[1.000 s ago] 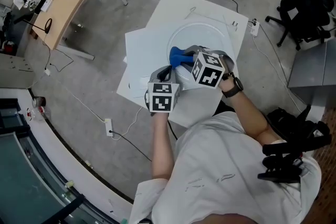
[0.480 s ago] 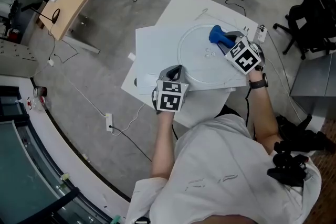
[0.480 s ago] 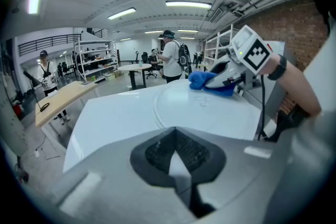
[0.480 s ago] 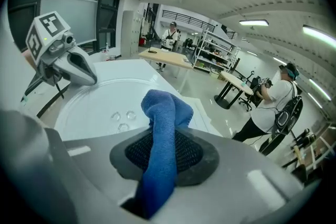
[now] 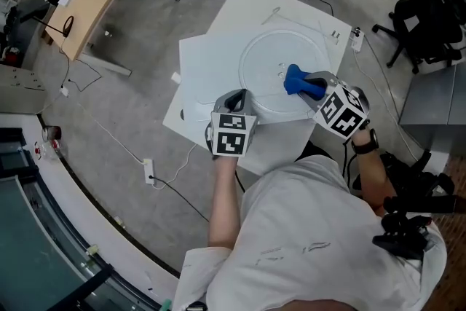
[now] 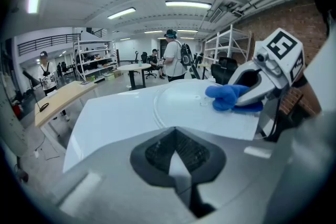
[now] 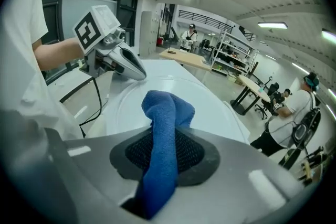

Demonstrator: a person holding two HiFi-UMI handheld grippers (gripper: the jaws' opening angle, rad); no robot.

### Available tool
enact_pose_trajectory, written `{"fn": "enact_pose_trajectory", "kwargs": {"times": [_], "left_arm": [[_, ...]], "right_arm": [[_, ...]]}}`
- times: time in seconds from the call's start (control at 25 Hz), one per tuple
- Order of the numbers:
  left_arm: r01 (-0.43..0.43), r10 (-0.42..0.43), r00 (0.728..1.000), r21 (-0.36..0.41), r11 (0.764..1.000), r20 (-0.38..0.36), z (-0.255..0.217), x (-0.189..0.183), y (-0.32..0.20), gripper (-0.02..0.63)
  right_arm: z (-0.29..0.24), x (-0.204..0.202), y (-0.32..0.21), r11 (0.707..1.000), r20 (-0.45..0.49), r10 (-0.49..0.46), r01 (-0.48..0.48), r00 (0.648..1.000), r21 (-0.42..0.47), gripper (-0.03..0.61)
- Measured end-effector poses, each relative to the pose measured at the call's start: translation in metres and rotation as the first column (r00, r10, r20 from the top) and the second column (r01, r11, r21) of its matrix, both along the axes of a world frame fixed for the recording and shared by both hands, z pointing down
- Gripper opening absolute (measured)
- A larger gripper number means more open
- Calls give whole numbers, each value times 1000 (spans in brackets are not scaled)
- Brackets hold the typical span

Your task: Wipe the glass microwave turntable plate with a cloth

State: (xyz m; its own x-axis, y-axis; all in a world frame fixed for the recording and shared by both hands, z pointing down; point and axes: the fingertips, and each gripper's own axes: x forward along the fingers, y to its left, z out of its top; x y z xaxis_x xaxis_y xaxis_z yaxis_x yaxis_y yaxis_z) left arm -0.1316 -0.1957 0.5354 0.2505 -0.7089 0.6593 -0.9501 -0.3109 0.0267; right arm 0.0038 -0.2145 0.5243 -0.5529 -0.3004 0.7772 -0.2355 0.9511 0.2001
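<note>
White board fills the middle of the head view. The glass plate lies flat on it, just above and right of the frame's centre. My left gripper sits low in the centre of the frame, at the board's near edge and just beside the plate's rim. Its jaws are all but together, nipping a pale sliver that looks like the board's edge. My left forearm runs straight up to it from the bottom of the frame. My right gripper comes in from the lower right, tilted, with my right wrist bent in toward the plate. Its jaws are clamped tight on the blue cloth. The cloth bulges out past the tips and presses on the plate's right side, inside the rim. My two grippers are apart, with the plate's near rim between them.
</note>
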Motion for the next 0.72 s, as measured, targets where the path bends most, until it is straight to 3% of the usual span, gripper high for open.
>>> {"fn": "enact_pose_trajectory", "kwargs": {"times": [0.16, 0.36, 0.56, 0.72], "left_arm": [[1, -1, 1000, 4, 1000, 4, 1, 1, 0, 2], [-3, 3, 1000, 7, 1000, 14, 3, 3, -1, 2], [-10, 11, 1000, -1, 1000, 8, 4, 3, -1, 2], [-11, 11, 1000, 2, 1000, 13, 3, 2, -1, 2]], "right_arm": [[3, -36, 7, 997, 46, -74, 74, 996, -14, 86], [5, -69, -17, 996, 74, -89, 90, 993, -2, 84], [5, -79, -56, 999, 82, -25, 21, 996, 46, 81], [4, -53, -87, 995, 53, 69, -73, 996, 75, 81]]}}
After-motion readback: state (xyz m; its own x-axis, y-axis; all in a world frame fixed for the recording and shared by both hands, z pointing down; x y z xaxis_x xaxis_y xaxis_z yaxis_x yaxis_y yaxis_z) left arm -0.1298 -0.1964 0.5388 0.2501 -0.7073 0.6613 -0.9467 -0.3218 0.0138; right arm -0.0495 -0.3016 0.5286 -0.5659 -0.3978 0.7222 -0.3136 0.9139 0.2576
